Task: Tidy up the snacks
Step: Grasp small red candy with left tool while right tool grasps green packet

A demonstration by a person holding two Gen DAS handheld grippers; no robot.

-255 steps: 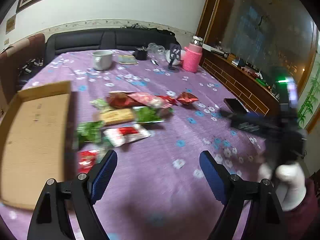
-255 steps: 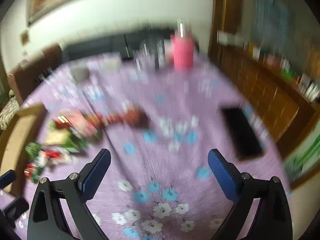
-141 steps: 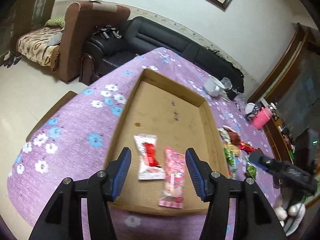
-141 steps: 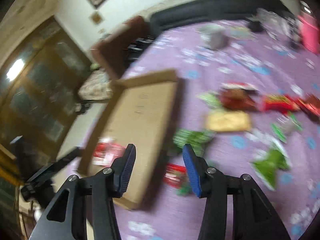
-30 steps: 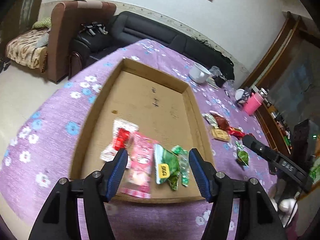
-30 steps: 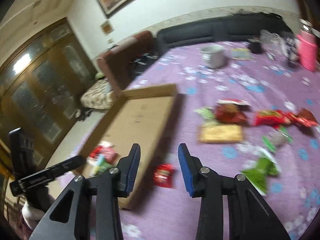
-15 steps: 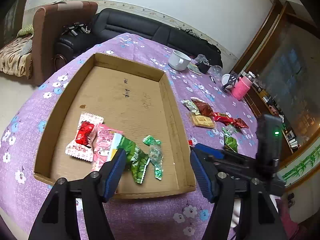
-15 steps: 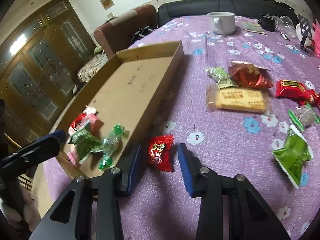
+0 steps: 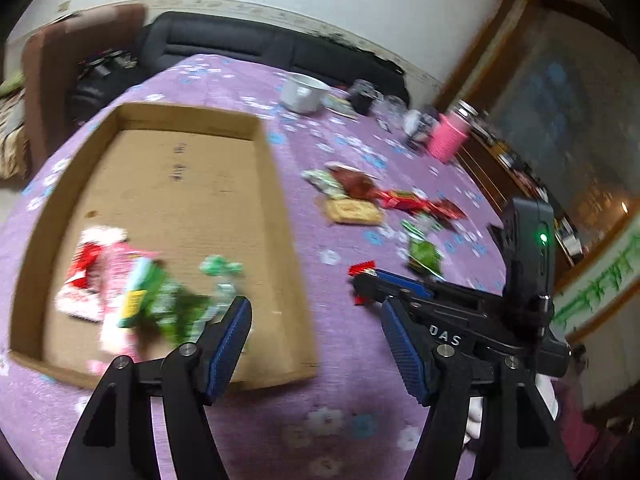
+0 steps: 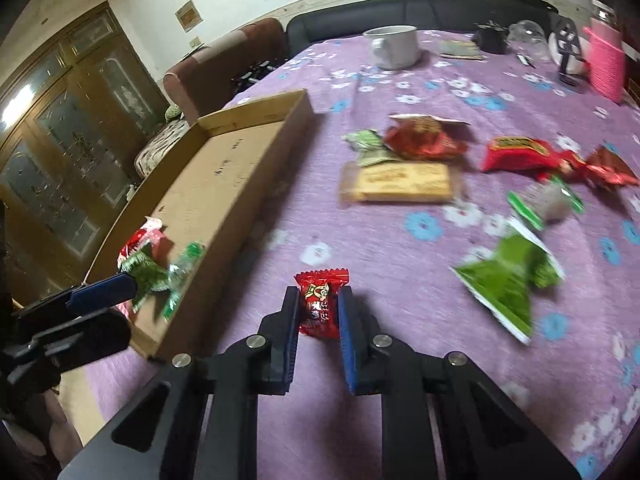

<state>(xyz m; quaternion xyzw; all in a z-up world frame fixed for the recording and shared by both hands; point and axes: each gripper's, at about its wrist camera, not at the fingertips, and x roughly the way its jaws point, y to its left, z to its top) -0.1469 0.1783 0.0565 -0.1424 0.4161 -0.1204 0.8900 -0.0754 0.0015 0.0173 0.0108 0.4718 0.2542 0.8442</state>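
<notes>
A small red candy [image 10: 320, 300] lies on the purple flowered cloth just right of the cardboard box [image 10: 224, 184]. My right gripper [image 10: 319, 296] is closing on it, and both pads touch its sides. The left wrist view shows that gripper [image 9: 364, 276] low over the candy [image 9: 362, 270]. My left gripper [image 9: 316, 308] is open and empty above the near right corner of the box [image 9: 192, 184]. A red-and-white pack [image 9: 92, 272] and green packs [image 9: 168, 300] lie in the box. A biscuit pack [image 10: 400, 182], a red bag [image 10: 424, 138] and a green pack [image 10: 508, 276] lie loose.
A white mug [image 10: 396, 46] and a pink flask [image 10: 604, 60] stand at the far side of the table. A black sofa [image 9: 240, 44] and a brown armchair [image 10: 240, 60] are beyond it. A wooden cabinet [image 10: 72, 132] stands left. A white-gloved hand [image 9: 476, 420] holds the right gripper.
My right gripper has come down onto the small red candy and its jaws have closed around it. My left gripper has swung right, away from the box's middle, staying open.
</notes>
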